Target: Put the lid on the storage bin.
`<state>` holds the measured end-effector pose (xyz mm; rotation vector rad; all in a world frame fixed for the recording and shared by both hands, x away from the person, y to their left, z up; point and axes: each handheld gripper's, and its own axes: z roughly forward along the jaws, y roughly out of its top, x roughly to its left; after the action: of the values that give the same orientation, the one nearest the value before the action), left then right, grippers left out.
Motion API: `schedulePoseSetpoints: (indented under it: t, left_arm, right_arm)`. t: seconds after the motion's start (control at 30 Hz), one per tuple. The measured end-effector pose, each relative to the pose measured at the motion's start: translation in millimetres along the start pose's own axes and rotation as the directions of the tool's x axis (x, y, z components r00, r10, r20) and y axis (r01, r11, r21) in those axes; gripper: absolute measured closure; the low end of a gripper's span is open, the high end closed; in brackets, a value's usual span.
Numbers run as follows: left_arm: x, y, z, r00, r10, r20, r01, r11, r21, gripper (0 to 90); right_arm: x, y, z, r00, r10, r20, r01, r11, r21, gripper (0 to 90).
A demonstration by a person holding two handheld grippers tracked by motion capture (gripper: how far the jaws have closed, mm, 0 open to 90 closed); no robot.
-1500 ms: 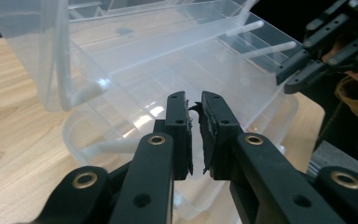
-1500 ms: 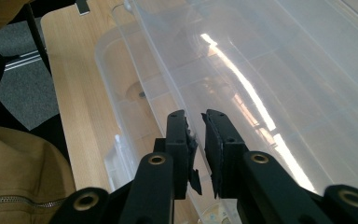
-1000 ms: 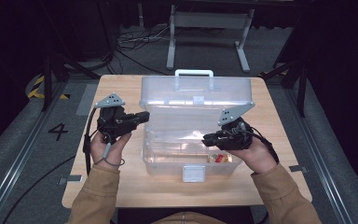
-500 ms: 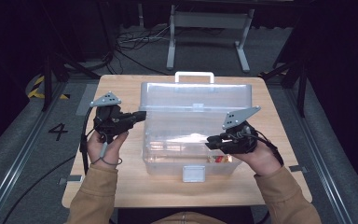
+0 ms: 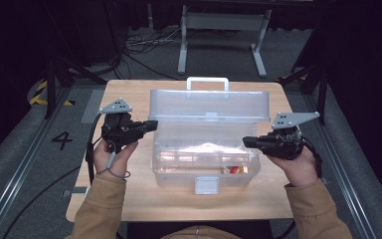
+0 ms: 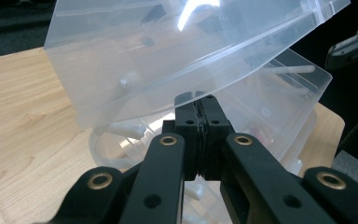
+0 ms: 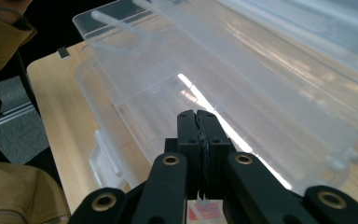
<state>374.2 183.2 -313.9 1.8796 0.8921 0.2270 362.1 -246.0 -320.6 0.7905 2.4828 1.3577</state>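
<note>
A clear plastic toolbox [image 5: 204, 159] stands in the middle of the table with its lid [image 5: 209, 104] raised and tilted back. My left gripper [image 5: 153, 124] is at the box's left side. Its jaws are shut on each other, and its tip [image 6: 199, 100] is right at the lid's lower edge [image 6: 242, 79]. My right gripper [image 5: 246, 142] hovers at the box's right end and points into it. Its jaws have just been closing and are now shut [image 7: 197, 114] with nothing between them. Small red and yellow pieces [image 5: 234, 169] lie in the front right of the box.
The box has a white handle [image 5: 207, 79] at the back and a white latch [image 5: 206, 185] at the front. Bare wooden tabletop [image 5: 129, 199] lies on both sides. A metal stand [image 5: 219, 30] and cables are on the floor beyond the table.
The lid has swung up and back. My right gripper has moved to the right, off the box's front right part, and its jaws have shut. The left gripper has stayed at the lid's left end.
</note>
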Motion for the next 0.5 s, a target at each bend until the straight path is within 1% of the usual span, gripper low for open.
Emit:
schedulePoseSetpoints:
  t: [0.03,0.1,0.2,0.27,0.33,0.37,0.43,0.47,0.5]
  left_arm:
    - [0.2,-0.1,-0.3,1.0,0.004,0.001,-0.004,1.0,0.004,88.3]
    - [-0.4,-0.5,-0.5,1.0,0.002,0.0,-0.002,1.0,0.007,88.3]
    - [-0.9,-0.8,-0.7,1.0,0.007,-0.002,-0.007,0.9999,0.015,88.3]
    - [-1.2,-0.8,-1.0,1.0,0.007,0.002,-0.007,0.9996,0.026,88.3]
    - [-1.6,-0.8,-1.3,1.0,0.008,0.005,-0.008,0.9991,0.041,88.4]
    - [-1.6,-0.8,-1.3,1.0,0.008,0.005,-0.008,0.9991,0.041,88.4]
    - [-0.7,-0.5,-1.5,0.9999,0.008,0.015,-0.008,0.9981,0.062,88.4]
    - [0.2,-0.9,-1.8,0.9995,-0.005,0.031,0.003,0.9971,0.076,88.4]
    - [0.2,-0.9,-1.8,0.9995,-0.005,0.031,0.003,0.9971,0.076,88.4]
  right_arm:
    - [-1.7,-0.7,-2.3,1.0,0.005,0.002,-0.005,1.0,-0.007,89.5]
    - [-7.7,-3.8,-10.5,0.9995,0.018,0.025,-0.017,1.0,-0.026,89.7]
    - [-14.5,-7.5,-17.6,0.9984,0.042,0.039,-0.04,0.998,-0.045,89.8]
    - [-18.6,-9.5,-20.3,0.9974,0.059,0.041,-0.057,0.997,-0.045,89.8]
    - [-21.2,-10.8,-21.5,0.9971,0.066,0.038,-0.064,0.997,-0.042,89.8]
    - [-22.2,-11.3,-21.6,0.9969,0.068,0.04,-0.067,0.997,-0.038,89.7]
    - [-23.3,-11.9,-22.3,0.9964,0.072,0.045,-0.07,0.997,-0.037,89.8]
    - [-24.4,-12.4,-22.8,0.9961,0.076,0.045,-0.075,0.997,-0.038,89.8]
    - [-24.4,-12.4,-22.8,0.9961,0.076,0.045,-0.075,0.997,-0.038,89.8]
